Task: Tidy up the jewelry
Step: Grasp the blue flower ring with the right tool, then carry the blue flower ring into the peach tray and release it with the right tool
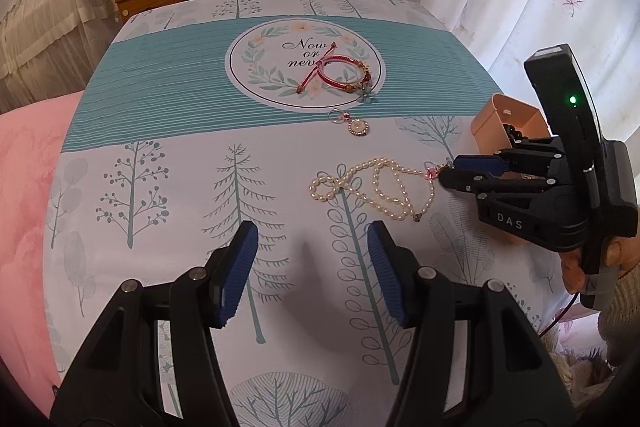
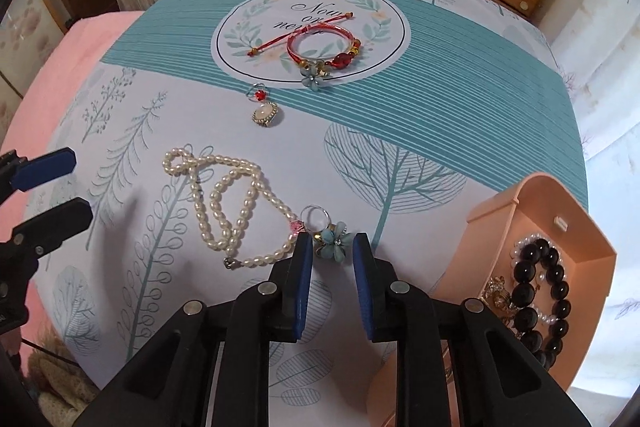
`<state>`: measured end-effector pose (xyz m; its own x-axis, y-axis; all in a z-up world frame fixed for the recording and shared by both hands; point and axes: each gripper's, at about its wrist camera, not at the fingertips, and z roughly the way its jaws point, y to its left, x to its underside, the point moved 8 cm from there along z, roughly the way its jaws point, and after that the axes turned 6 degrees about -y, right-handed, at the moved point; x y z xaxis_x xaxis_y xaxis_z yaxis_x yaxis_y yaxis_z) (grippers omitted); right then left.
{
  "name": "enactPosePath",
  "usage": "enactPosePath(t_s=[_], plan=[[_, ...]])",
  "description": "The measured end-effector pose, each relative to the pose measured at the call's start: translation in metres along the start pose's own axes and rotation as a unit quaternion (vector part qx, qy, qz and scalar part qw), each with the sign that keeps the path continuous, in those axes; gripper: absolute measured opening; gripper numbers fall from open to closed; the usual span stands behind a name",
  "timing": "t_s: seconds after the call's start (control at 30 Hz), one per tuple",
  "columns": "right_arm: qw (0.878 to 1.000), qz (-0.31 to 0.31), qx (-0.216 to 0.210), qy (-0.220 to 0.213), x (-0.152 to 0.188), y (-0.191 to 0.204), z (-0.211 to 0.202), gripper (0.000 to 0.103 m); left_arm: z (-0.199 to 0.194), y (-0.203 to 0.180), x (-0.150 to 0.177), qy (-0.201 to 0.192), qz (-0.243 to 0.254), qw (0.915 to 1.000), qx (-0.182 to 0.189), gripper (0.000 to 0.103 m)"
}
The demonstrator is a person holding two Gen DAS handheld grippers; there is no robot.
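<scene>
Between the blue pads of the right gripper [image 2: 333, 247], at six o'clock on the printed cloth [image 2: 460, 99], sits a flower ring [image 2: 330, 237]: a silver band with a pale blue petal top. The jaws stand narrowly apart on either side of it, and I cannot tell whether the pads touch it yet. The step in hand looks like picking up this ring for the peach box [image 2: 500, 211], which lies at four o'clock and already holds a dark bead bracelet [image 2: 540, 291] and some gold pieces.

Next, the jaws would need to close squarely on the flower or band without catching the pearl necklace [image 2: 224, 203], whose pink clasp end lies just beside the left pad. A skewed pinch could drag the strand along.

Farther off, at twelve o'clock, a red cord bracelet [image 2: 320, 43] rests on the round emblem, with a second blue flower piece [image 2: 314, 77] by it; a small ring and an oval pendant [image 2: 265, 113] lie at eleven o'clock.

The left gripper [image 1: 312, 267] hovers wide open above bare cloth, holding nothing.
</scene>
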<state>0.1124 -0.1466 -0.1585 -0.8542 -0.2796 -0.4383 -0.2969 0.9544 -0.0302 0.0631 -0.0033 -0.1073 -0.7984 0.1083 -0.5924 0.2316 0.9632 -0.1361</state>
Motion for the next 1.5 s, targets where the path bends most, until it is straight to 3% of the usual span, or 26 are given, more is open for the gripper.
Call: enactPosePath(t_s=[0.23, 0.6, 0.97, 1.1, 1.23, 1.4, 1.5], plan=[[1.0, -0.001, -0.006, 0.012, 0.001, -0.002, 0.004, 0.018, -0.001, -0.001, 0.0, -0.004, 0.001, 1.0, 0.003, 0.054], [1.0, 0.002, 0.0, -0.008, 0.0, -0.005, -0.003, 0.017, 0.003, 0.0, 0.002, -0.003, 0.001, 1.0, 0.008, 0.054], [0.995, 0.062, 0.0, -0.075, 0.004, -0.036, -0.076, 0.017, 0.025, -0.01, -0.009, 0.017, 0.006, 0.9991, 0.039, 0.054], [0.991, 0.098, 0.022, -0.091, 0.023, -0.068, -0.11, 0.017, 0.043, -0.017, -0.017, 0.038, 0.002, 0.9975, 0.059, 0.054], [0.988, 0.128, 0.04, -0.078, 0.051, -0.097, -0.121, 0.017, 0.065, -0.014, -0.023, 0.063, -0.013, 0.9964, 0.055, 0.054], [0.985, 0.161, 0.03, -0.049, 0.081, -0.112, -0.115, 0.017, 0.083, -0.012, -0.026, 0.087, -0.013, 0.9954, 0.037, 0.054], [0.984, 0.168, 0.016, -0.054, 0.088, -0.108, -0.114, 0.018, 0.092, -0.013, -0.027, 0.103, -0.007, 0.9944, 0.025, 0.054]])
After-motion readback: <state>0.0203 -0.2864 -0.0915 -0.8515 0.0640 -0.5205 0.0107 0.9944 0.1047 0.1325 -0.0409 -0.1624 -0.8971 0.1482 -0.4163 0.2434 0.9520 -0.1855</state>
